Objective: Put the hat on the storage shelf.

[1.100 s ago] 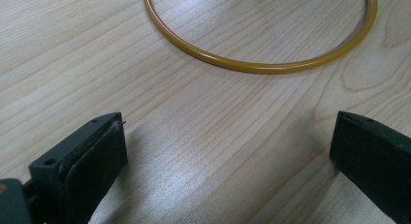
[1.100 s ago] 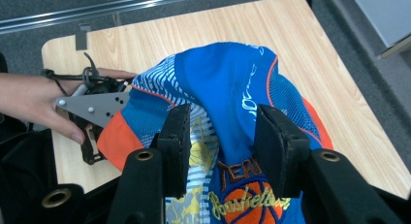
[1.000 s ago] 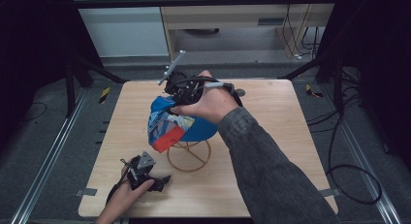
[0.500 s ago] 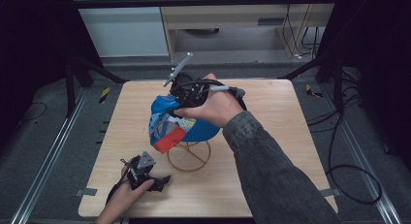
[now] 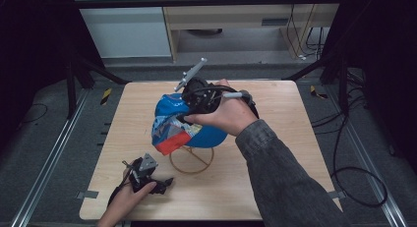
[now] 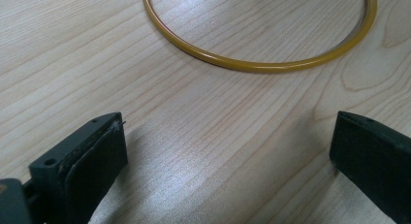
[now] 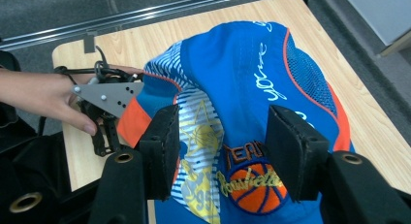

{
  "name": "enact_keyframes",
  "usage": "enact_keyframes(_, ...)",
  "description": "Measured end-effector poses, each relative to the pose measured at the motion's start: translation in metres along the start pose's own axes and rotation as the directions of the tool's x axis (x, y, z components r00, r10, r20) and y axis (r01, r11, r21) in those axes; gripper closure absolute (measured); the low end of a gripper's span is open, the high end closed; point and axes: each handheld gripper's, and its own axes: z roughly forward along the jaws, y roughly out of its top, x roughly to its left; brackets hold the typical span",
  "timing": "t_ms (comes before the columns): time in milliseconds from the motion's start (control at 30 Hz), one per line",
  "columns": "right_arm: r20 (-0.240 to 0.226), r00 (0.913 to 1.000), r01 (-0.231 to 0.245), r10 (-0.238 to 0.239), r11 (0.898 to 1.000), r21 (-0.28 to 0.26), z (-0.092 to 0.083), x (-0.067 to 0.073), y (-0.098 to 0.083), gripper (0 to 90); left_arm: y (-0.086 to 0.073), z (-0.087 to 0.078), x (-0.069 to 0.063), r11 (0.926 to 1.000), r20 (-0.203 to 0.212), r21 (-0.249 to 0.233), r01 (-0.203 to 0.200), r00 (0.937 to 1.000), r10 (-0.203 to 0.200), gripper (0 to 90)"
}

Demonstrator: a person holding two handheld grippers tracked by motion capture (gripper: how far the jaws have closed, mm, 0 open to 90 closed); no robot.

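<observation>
A blue cap (image 5: 189, 124) sits on top of a yellow wire stand (image 5: 192, 159) near the middle of the wooden table (image 5: 285, 138). In the high view the cap's brim, striped white and blue with an orange edge, hangs down toward 7 o'clock, and the stand's ring base shows on the table just below the cap at 6 o'clock.

The right gripper (image 5: 199, 100) is held above the cap's crown, at about 12 o'clock from the stand, with the right hand (image 5: 227, 114) wrapped around its body. In the right gripper view its 2 jaws stand apart over the cap (image 7: 252, 88), one at either side of the front panel with the orange basketball emblem; whether the pads touch the cloth I cannot tell. They grip nothing.

The left gripper (image 5: 147, 175) rests low on the table at about 8 o'clock from the stand, near the front edge, with the left hand (image 5: 125, 200) on it from below. In the left gripper view its jaws are spread wide over bare wood (image 6: 203, 151), with nothing between them, and the stand's ring (image 6: 257, 64) lies on the table ahead at 12 o'clock, apart from both jaws. The right gripper view also shows the left gripper (image 7: 107, 112) and left hand (image 7: 43, 98) beyond the cap's brim, at 9 o'clock.
</observation>
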Motion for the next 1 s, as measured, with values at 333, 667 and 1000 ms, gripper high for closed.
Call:
enact_keyframes(333,0.058,0.9983,-0.012,0.01,1.0,0.024,-0.014,0.003,-0.01,37.7,0.0,0.0,-0.001,1.0,-0.002,0.0,0.005,1.0,-0.005,0.0)
enact_keyframes(667,0.061,0.9978,-0.023,0.025,0.999,-0.027,-0.029,0.014,-0.015,20.7,0.0,0.0,0.0,1.0,0.0,0.001,0.005,1.0,-0.005,0.0)
enact_keyframes(1000,0.107,0.9931,-0.039,0.047,0.996,-0.074,-0.045,0.011,-0.034,8.5,0.0,0.0,-0.001,1.0,-0.002,0.0,0.005,1.0,-0.005,0.0)
